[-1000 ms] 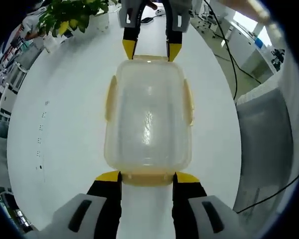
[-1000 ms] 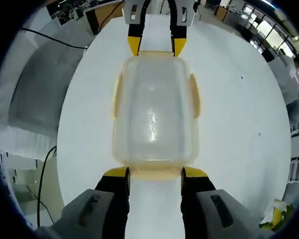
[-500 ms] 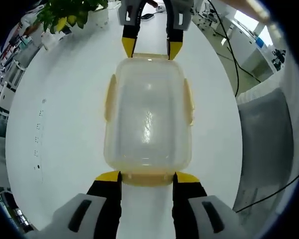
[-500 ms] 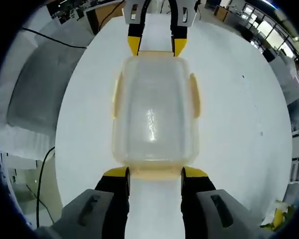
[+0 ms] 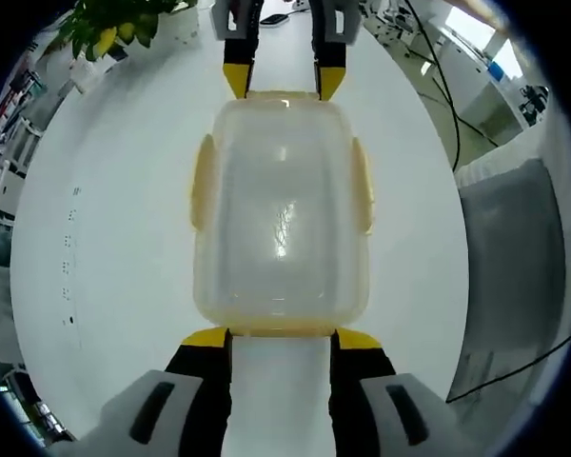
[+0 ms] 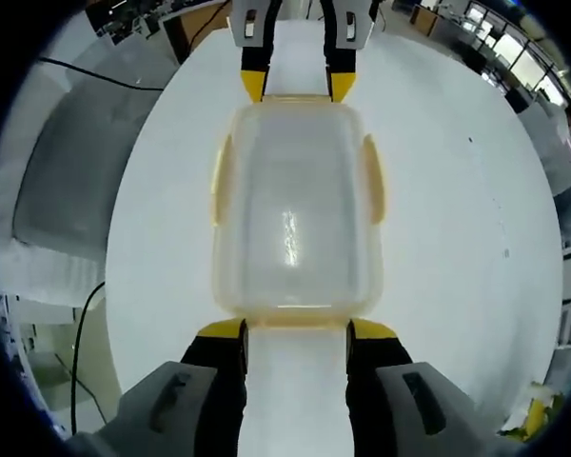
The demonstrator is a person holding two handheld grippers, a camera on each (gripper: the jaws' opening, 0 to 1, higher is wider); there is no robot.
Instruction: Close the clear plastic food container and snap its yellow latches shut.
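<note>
A clear plastic container [image 5: 281,214] [image 6: 293,214] is being shown lying on a white round table [image 5: 105,248] [image 6: 457,238], its lid being seated on top and light being reflected off the middle of the lid. Yellow latches are being seen on all four sides: a side latch [image 5: 203,181] and its opposite latch [image 5: 363,186] are being shown lying against the long walls in the left claw's view, and the same pair [image 6: 223,181] [image 6: 373,179] is being seen in the right claw's view. The near end latch [image 5: 281,330] [image 6: 295,324] is being shown just ahead of each view's own tips; whether any latch is fully snapped cannot be told. The container is being framed between the two claws, one at each short end. The left claw [image 5: 280,339] is being held spread, its yellow tips being placed just beside the near end of the container, one at each corner, with nothing being pinched between them. The right claw [image 6: 296,329] is likewise being held spread at the opposite short end, its tips being set beside the corners. Each claw is also being seen from the other's view at the far end [image 5: 281,81] [image 6: 295,84], its tips being held apart over the far edge. Farther out, a potted plant [image 5: 114,24] is being shown at the table's edge, a grey cover [image 5: 514,248] [image 6: 71,162] is being seen beside the table, and black cables [image 5: 438,95] are being seen trailing past it.
</note>
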